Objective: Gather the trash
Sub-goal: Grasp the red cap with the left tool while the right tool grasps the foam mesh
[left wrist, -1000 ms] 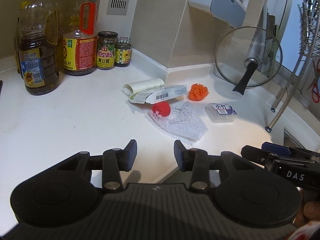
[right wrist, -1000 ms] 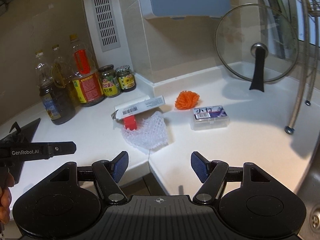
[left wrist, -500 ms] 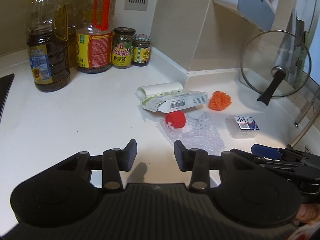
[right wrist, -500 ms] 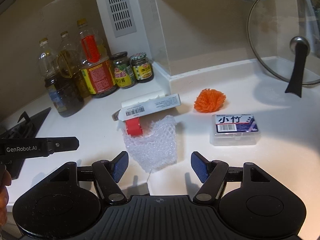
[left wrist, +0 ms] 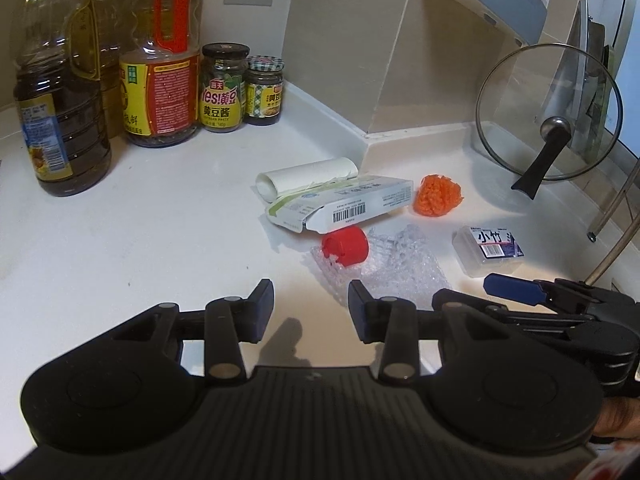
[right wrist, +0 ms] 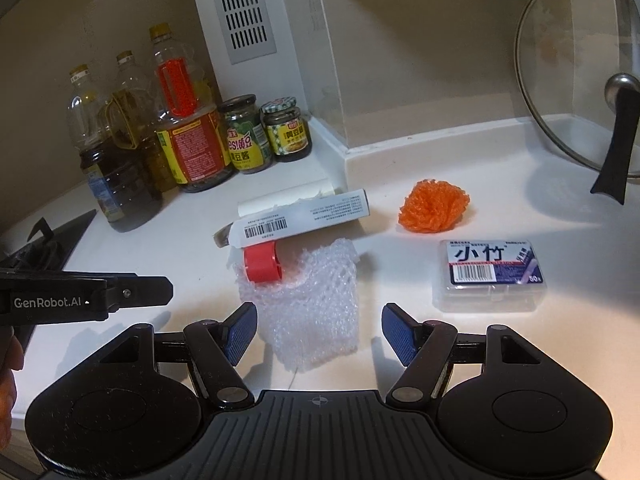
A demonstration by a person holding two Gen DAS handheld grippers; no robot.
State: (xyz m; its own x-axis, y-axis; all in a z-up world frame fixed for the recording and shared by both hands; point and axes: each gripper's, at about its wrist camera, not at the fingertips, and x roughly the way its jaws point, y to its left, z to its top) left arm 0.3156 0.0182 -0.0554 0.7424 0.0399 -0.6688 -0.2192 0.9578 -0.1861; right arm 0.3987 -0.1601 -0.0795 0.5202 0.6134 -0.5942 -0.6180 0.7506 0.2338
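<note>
Trash lies in a cluster on the white counter (left wrist: 140,220): a torn white carton (left wrist: 348,206) (right wrist: 304,218) with a barcode, a paper roll (left wrist: 304,174) (right wrist: 288,196) behind it, a red cap (left wrist: 346,246) (right wrist: 262,264) on a clear foam net (left wrist: 392,268) (right wrist: 316,300), and an orange mesh ball (left wrist: 438,194) (right wrist: 434,206). My left gripper (left wrist: 311,310) is open and empty, just short of the net's near-left edge. My right gripper (right wrist: 318,330) stands wider open, its fingers either side of the net's near end, not pressing it.
A clear plastic box (left wrist: 488,250) (right wrist: 490,274) with a blue label lies right of the net. Oil bottles (left wrist: 60,120) and sauce jars (left wrist: 222,88) line the back left. A glass pot lid (left wrist: 548,112) leans at the back right. A stove edge (right wrist: 44,236) is at left.
Both grippers have come closer to the trash cluster, so the items look larger. The foam net now sits between the right fingers. Jaw openings are unchanged.
</note>
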